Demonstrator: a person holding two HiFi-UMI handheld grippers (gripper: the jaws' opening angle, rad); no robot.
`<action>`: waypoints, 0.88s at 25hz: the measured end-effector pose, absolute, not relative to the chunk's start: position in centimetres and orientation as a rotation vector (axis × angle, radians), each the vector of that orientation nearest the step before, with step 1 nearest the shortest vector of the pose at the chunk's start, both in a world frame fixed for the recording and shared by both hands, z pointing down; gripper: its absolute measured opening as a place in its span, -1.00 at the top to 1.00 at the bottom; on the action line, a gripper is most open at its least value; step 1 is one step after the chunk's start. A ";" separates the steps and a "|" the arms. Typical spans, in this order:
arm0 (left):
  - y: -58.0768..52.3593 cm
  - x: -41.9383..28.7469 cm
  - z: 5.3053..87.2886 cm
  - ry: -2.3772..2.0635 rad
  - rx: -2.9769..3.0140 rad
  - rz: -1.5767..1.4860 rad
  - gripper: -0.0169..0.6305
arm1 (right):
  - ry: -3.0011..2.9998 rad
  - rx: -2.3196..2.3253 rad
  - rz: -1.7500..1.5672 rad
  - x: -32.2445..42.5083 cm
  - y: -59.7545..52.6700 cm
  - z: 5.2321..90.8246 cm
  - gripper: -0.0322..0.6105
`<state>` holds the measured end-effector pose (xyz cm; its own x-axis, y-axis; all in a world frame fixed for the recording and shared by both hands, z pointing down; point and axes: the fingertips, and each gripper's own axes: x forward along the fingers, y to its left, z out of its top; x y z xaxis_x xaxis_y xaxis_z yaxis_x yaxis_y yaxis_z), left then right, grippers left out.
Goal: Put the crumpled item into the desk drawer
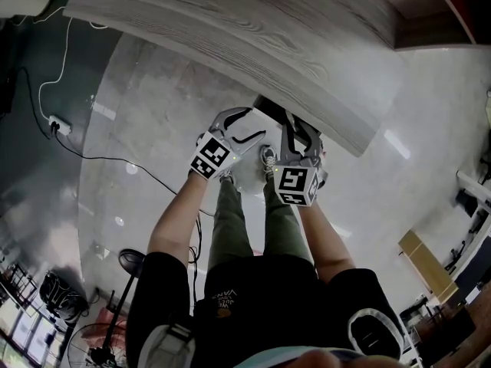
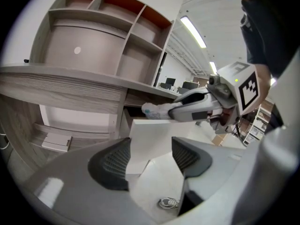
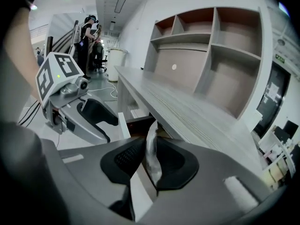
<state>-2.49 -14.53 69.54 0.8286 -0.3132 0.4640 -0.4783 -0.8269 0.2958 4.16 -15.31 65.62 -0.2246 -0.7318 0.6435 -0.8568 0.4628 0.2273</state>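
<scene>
The crumpled white item (image 3: 151,144) is pinched between the pads of my right gripper (image 3: 148,165), which is shut on it. In the left gripper view the same crumpled item (image 2: 153,110) hangs at the mouth of the open desk drawer (image 2: 151,131), just under the desk edge. The drawer's white front (image 3: 123,123) stands pulled out, with a dark inside behind it. My left gripper (image 2: 150,156) is open with nothing between its jaws, close in front of the drawer front. In the head view the left gripper (image 1: 244,131) and right gripper (image 1: 298,134) sit side by side under the desk edge.
The grey wood desk top (image 1: 230,29) overhangs the drawer, with a shelf unit (image 2: 117,32) above it. A power strip (image 1: 58,126) and cable lie on the glossy floor to the left. My shoe (image 2: 168,203) is below the jaws. People stand far down the room (image 3: 89,32).
</scene>
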 end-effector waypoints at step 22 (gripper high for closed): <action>-14.4 -2.6 69.6 -0.576 2.589 0.545 0.02 | -2.056 1.383 0.330 6.0 -12.1 62.2 0.64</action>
